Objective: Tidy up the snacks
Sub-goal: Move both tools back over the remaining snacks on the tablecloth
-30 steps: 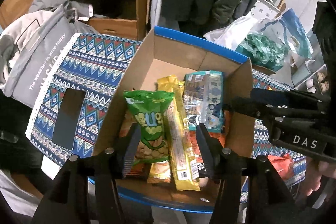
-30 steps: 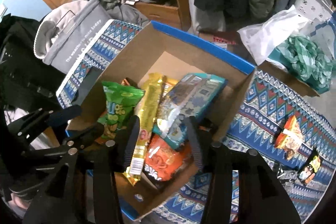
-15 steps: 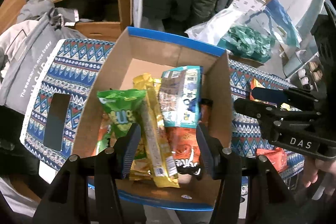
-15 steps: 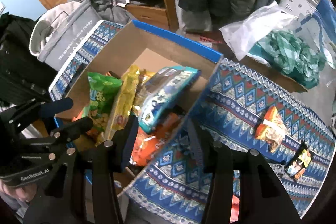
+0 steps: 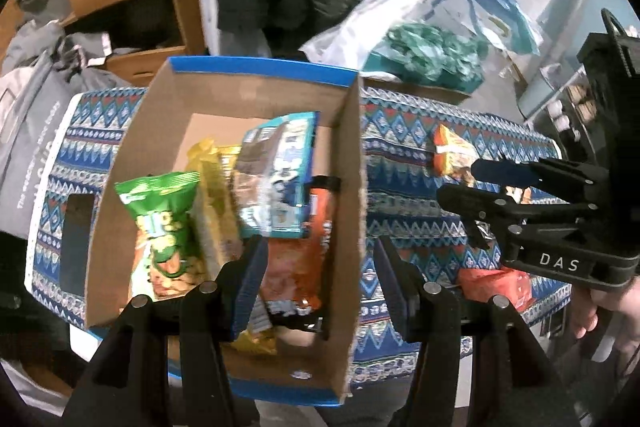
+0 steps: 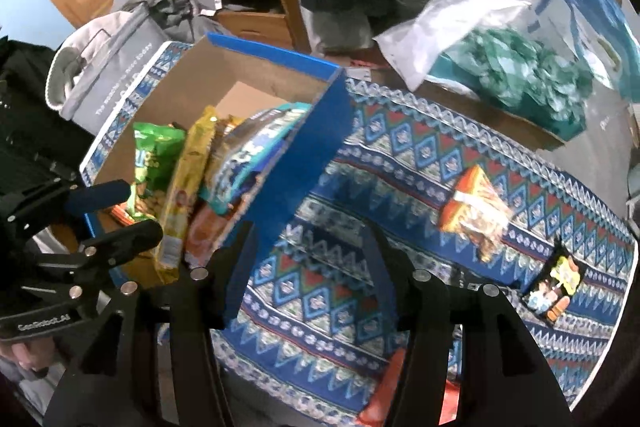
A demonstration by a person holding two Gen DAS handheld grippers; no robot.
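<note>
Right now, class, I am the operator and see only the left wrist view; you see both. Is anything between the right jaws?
Observer: No. The right gripper hangs over the bare patterned cloth. Its jaws have just been opening, and nothing is between them.
Operator: Which loose snacks lie beyond it?
Observer: Past the orange packet, a dark packet lies flat near the cloth's edge. It is not recognisable in your view.
Operator: And the box's outer side?
Observer: The wall of the box that faces that gripper is blue outside.
</note>
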